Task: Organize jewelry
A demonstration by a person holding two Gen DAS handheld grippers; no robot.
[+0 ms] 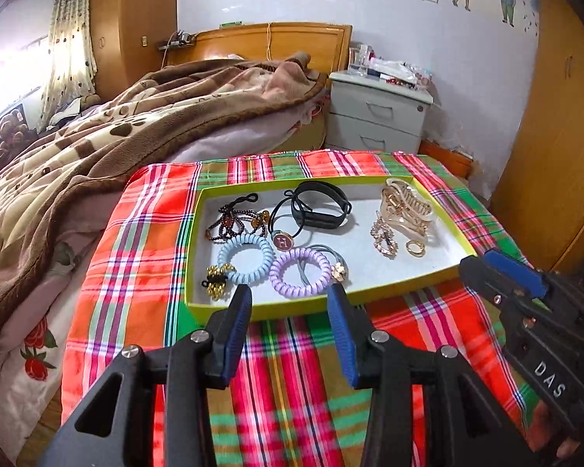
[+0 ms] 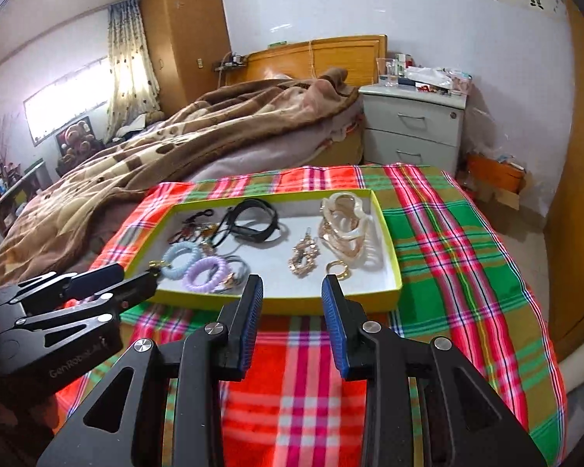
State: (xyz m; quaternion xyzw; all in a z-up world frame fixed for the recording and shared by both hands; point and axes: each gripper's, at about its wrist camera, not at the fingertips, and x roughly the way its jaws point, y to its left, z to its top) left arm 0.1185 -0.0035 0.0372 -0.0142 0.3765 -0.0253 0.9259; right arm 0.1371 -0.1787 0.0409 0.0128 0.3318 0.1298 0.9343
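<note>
A shallow rectangular cardboard tray with a lime-green rim and white floor (image 1: 444, 210) lies on the worktop's red, green and orange plaid cloth (image 1: 292, 350), its long axis running left to right across both views. Inside, toward the left, lie a pale blue coiled plastic hair tie (image 1: 246, 257) and, touching it, a lilac coiled one (image 1: 300, 271), with a black smooth wristband (image 1: 322, 204) behind them. Toward the right, a gold-toned toothed claw clip (image 1: 405, 204) lies beside a small gold ring (image 1: 414, 248). The left tool (image 1: 290, 297) hovers at the tray's near rim, ribbed blue pads spread and holding nothing. The right tool (image 2: 292, 288) is likewise spread and unloaded, near the ring.
</note>
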